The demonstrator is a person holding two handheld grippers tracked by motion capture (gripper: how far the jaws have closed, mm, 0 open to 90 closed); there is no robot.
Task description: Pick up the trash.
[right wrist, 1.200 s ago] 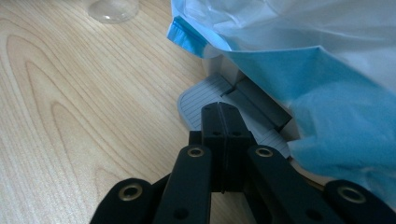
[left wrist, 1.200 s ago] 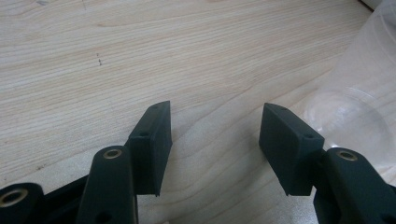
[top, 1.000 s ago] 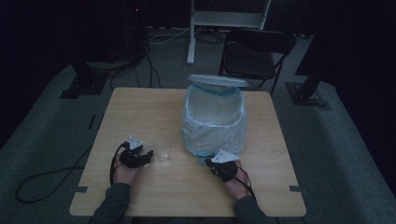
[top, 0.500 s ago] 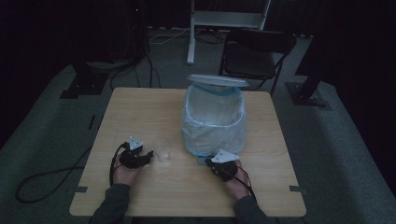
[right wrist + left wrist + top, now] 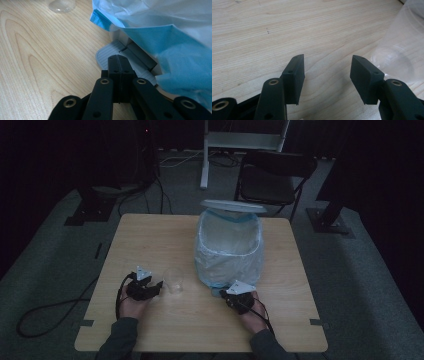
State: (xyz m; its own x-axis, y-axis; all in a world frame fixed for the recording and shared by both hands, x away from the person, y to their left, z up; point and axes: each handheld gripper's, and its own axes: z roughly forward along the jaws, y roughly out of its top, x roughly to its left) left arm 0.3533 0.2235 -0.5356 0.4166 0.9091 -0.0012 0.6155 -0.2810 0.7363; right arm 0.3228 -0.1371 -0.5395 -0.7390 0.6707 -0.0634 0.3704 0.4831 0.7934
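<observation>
Left gripper (image 5: 327,72) jaws spread, empty, near table (image 5: 150,240) front-left edge; clear plastic cup (image 5: 173,280) just right of it. Right gripper (image 5: 119,75) jaws pressed together over pedal (image 5: 105,53) of lined bin (image 5: 229,247).

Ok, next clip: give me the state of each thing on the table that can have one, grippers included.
Pedal bin: upright, lid raised, bag-lined.
Pedal: shut right gripper's jaws over it; contact unclear.
Clear cup: upright, empty, not gripped.
Left gripper: open, cup beside one jaw, not between them.
Right gripper: shut, holding nothing.
</observation>
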